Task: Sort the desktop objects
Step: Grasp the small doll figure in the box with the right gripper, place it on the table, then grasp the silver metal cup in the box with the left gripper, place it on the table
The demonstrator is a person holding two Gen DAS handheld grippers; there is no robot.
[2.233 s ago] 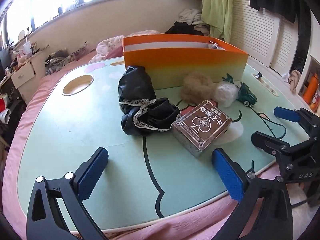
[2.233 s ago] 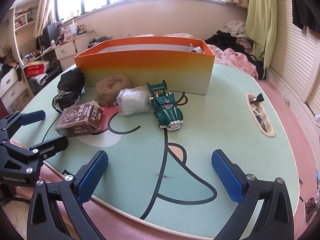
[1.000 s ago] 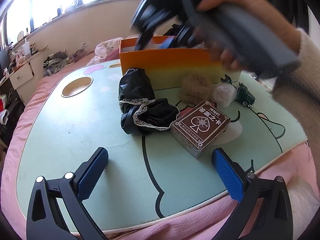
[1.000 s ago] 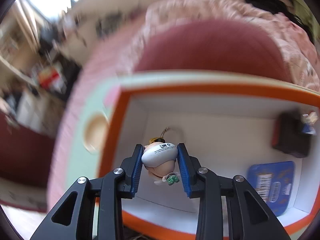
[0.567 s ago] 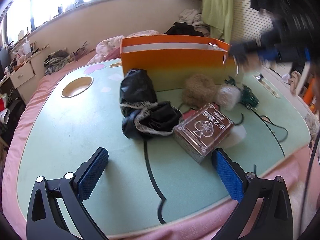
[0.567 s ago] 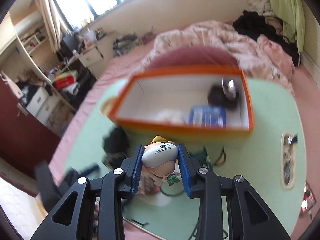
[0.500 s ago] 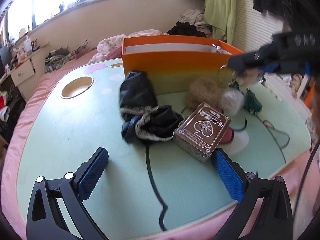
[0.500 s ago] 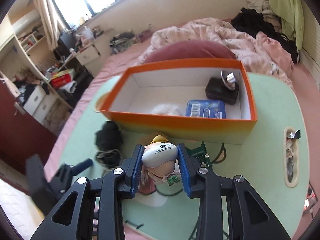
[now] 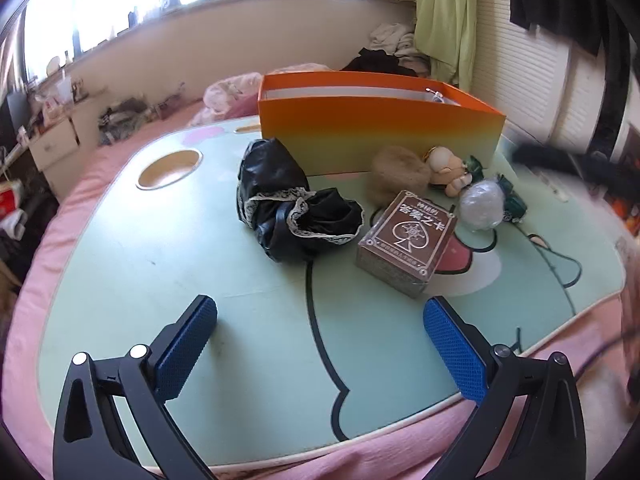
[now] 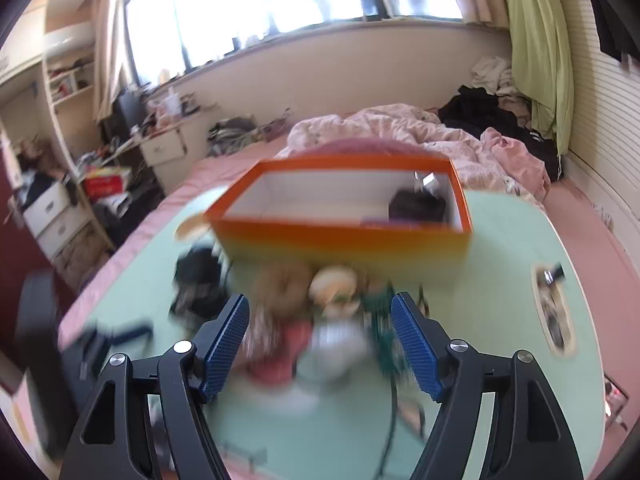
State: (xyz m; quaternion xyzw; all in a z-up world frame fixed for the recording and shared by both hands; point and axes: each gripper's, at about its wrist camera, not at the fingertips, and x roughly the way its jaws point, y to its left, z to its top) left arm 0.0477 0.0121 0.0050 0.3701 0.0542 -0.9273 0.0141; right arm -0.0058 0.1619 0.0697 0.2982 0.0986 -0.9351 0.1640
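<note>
Left wrist view shows the small doll (image 9: 446, 168) now lying on the green counter (image 9: 160, 264), just in front of the orange box (image 9: 376, 136) and wedged between the tan fur puff (image 9: 396, 176) and the wrapped clear ball (image 9: 480, 204). Half a second ago it was still pinched in the right tongs (image 10: 320, 336); their jaws have just been opening and now stand wide with nothing between the blue pads. So the doll, which had been over the box a moment earlier, has ended up outside it, not sorted. The right wrist view is badly smeared, so the pale lump below the box wall is probably the doll, though I cannot be sure from that view alone.

Around it, the brown card box (image 9: 408, 244) sits nearer the camera, the black lace cloth (image 9: 292, 212) to its left, and the green toy car (image 9: 512, 204) peeks out behind the ball. The left tongs (image 9: 320, 344) hover open and empty over the near edge of the counter, unmoved. The pile in front of the box remains to be sorted.
</note>
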